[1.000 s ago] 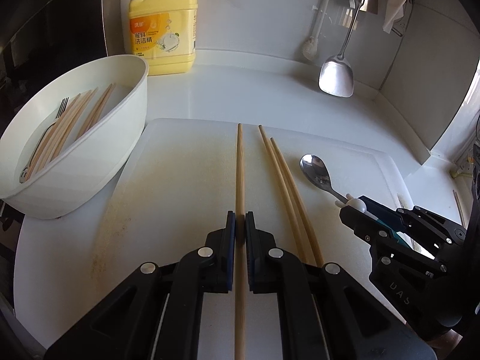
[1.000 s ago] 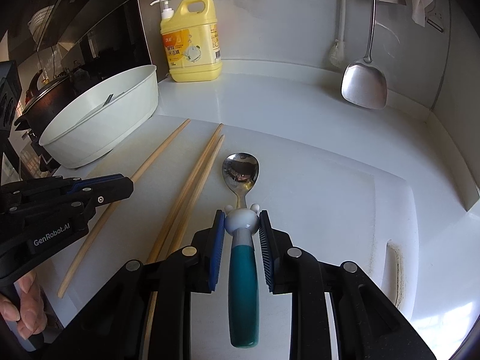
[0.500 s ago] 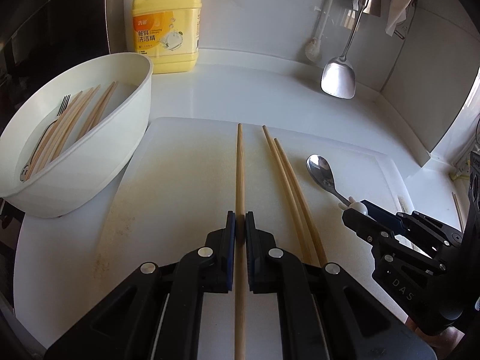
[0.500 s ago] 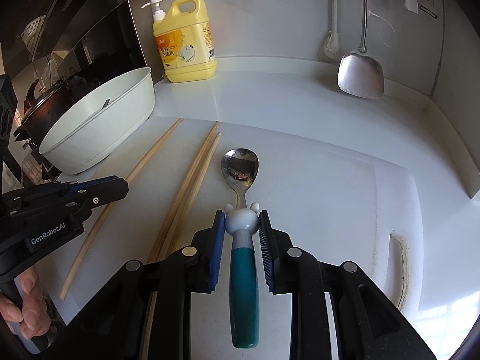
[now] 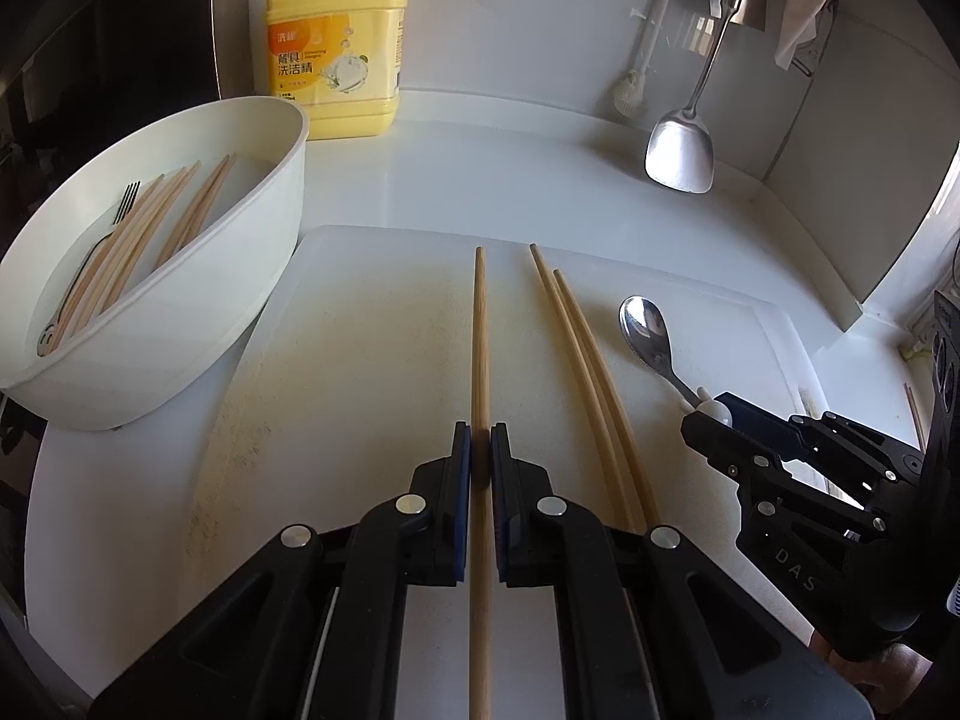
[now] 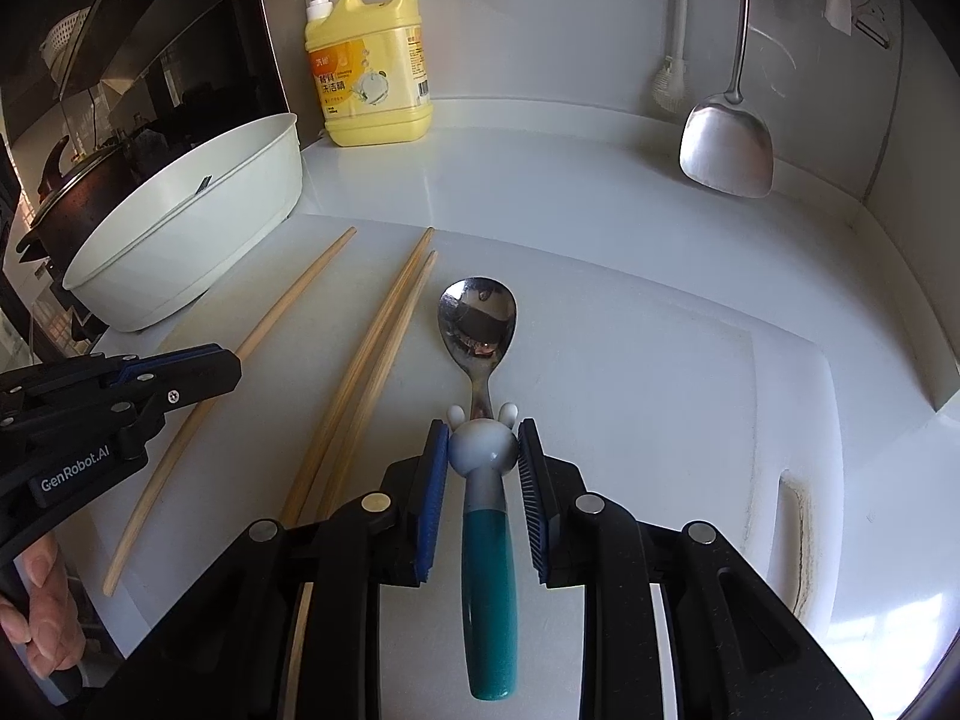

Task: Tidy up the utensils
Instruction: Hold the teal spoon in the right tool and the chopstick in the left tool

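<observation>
My left gripper [image 5: 480, 441] is shut on a single wooden chopstick [image 5: 479, 336] that lies along the white cutting board [image 5: 360, 360]. Two more chopsticks [image 5: 576, 348] lie side by side just right of it. My right gripper [image 6: 483, 444] is shut on a spoon [image 6: 477, 324] with a teal handle and a white bunny head, its steel bowl resting on the board. The spoon also shows in the left wrist view [image 5: 645, 330], with the right gripper [image 5: 711, 420] at its handle. The left gripper shows in the right wrist view [image 6: 198, 369].
A white oval basin [image 5: 228, 276] at the left holds several chopsticks and a fork [image 5: 123, 207]. A yellow dish-soap jug [image 5: 333, 54] stands at the back wall. A steel spatula [image 5: 681, 153] and a brush [image 5: 630, 87] hang at the back right.
Both grippers keep their grip on the same things. The views shift slightly, with the counter objects drifting a little in frame.
</observation>
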